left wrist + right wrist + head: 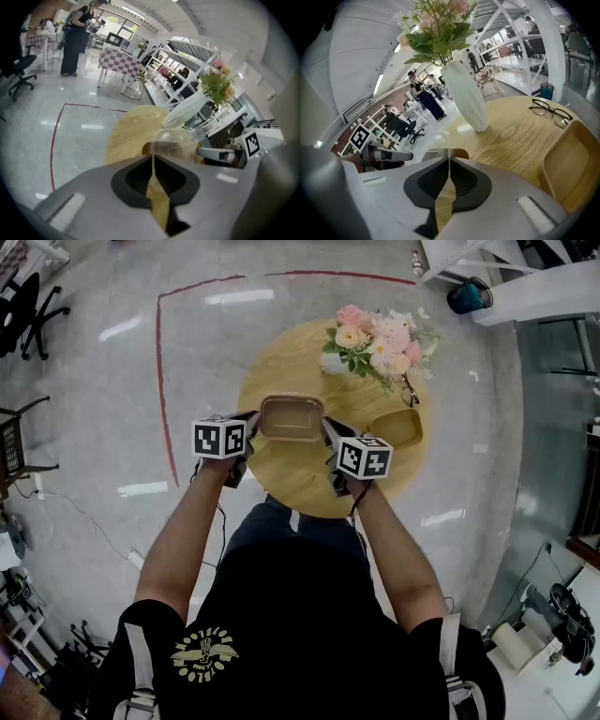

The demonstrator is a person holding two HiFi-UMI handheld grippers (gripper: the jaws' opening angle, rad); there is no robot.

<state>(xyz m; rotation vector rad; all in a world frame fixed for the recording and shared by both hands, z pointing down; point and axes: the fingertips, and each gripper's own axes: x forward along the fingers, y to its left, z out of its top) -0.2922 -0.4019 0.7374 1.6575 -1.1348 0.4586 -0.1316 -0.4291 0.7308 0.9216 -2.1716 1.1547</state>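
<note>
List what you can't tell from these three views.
- What the container holds: too small in the head view. In the gripper views, the bodies of the left gripper and right gripper block it.
- Container resting on the table or lifted: the overhead head view shows no gap.
- The other container: cut off by the right gripper view's edge.

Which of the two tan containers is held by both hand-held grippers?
The clear-lidded container, central: the left hand-held gripper and right hand-held gripper are shut on its rim. The lidless container sits untouched, farther right.

Most of clear-lidded container (176, 143) hidden behind left tool (153, 160), flowers (436, 23) cropped at top edge
</note>
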